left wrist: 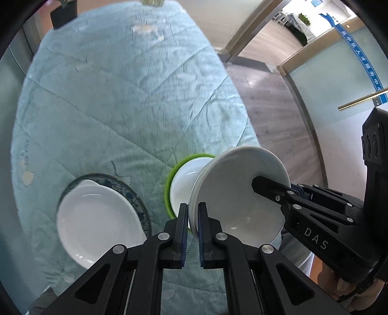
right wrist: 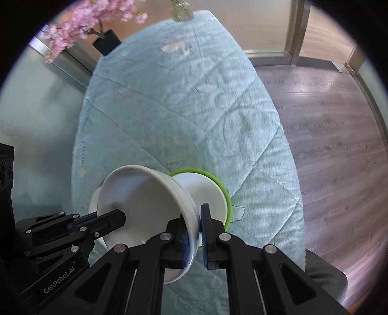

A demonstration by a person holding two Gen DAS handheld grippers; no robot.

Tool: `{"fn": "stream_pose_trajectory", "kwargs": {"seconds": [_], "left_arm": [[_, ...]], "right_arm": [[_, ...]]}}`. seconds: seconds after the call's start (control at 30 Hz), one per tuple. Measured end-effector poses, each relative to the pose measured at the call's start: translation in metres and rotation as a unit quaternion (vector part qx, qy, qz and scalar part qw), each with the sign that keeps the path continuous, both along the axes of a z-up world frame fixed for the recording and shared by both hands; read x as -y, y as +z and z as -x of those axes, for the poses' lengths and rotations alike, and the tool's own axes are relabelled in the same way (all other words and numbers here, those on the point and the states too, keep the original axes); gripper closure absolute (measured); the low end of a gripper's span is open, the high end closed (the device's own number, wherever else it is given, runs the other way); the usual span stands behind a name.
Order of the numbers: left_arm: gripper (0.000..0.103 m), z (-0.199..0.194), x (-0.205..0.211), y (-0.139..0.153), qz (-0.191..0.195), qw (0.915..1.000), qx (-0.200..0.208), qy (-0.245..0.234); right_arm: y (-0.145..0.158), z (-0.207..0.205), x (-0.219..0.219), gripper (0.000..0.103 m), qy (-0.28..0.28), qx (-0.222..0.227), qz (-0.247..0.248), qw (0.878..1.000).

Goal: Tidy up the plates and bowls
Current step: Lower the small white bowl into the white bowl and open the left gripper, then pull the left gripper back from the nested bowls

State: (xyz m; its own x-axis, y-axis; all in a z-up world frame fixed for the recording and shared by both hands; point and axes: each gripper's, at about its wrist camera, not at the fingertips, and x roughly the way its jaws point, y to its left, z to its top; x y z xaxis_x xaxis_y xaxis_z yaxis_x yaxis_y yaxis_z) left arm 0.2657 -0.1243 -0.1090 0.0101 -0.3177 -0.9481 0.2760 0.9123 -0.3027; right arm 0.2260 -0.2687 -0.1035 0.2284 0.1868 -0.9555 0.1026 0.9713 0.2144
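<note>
A white bowl (left wrist: pixel 238 193) is held in the air between both grippers, above the table's near edge; it also shows in the right wrist view (right wrist: pixel 145 201). My left gripper (left wrist: pixel 193 218) is shut on its left rim. My right gripper (right wrist: pixel 194 232) is shut on its right rim and shows in the left wrist view (left wrist: pixel 271 191). Behind the bowl a green-rimmed bowl (left wrist: pixel 184 186) with a white inside sits on the cloth, also in the right wrist view (right wrist: pixel 208 193). A white oval dish (left wrist: pixel 97 223) rests on a blue patterned plate (left wrist: pixel 135 198) at the left.
The table is covered by a pale green quilted cloth (left wrist: pixel 121 97). A pink flower plant (right wrist: pixel 84 26) in a black pot stands beyond the far left corner. Wooden floor (right wrist: pixel 327 145) lies to the right. A glass vase (right wrist: pixel 181 9) stands at the far edge.
</note>
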Motion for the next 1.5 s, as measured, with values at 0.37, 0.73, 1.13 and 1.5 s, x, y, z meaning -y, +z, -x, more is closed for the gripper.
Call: {"fn": "stream_pose_trajectory", "kwargs": {"seconds": [0.37,0.73,1.13,1.5], "left_arm": [[0.100,-0.013,0.017,-0.067,-0.009,0.9990,-0.043,-0.011],[0.100,-0.023,0.010,-0.082,-0.007,0.9978,-0.065,0.004],[0.100,-0.014,-0.009,-0.059,0.005,0.9986,-0.051,0.012],[0.099,0.015,-0.070,0.000,-0.008,0.9981,0.035,0.049]], "right_arm": [[-0.057,-0.010,0.009,0.096,-0.016,-0.054,0.030,0.998],[-0.069,-0.014,0.002,0.096,-0.013,-0.062,0.047,0.997],[-0.074,-0.014,-0.009,0.096,0.001,-0.067,0.068,0.995],[-0.068,-0.017,-0.016,0.092,-0.003,-0.055,0.081,0.995]]}}
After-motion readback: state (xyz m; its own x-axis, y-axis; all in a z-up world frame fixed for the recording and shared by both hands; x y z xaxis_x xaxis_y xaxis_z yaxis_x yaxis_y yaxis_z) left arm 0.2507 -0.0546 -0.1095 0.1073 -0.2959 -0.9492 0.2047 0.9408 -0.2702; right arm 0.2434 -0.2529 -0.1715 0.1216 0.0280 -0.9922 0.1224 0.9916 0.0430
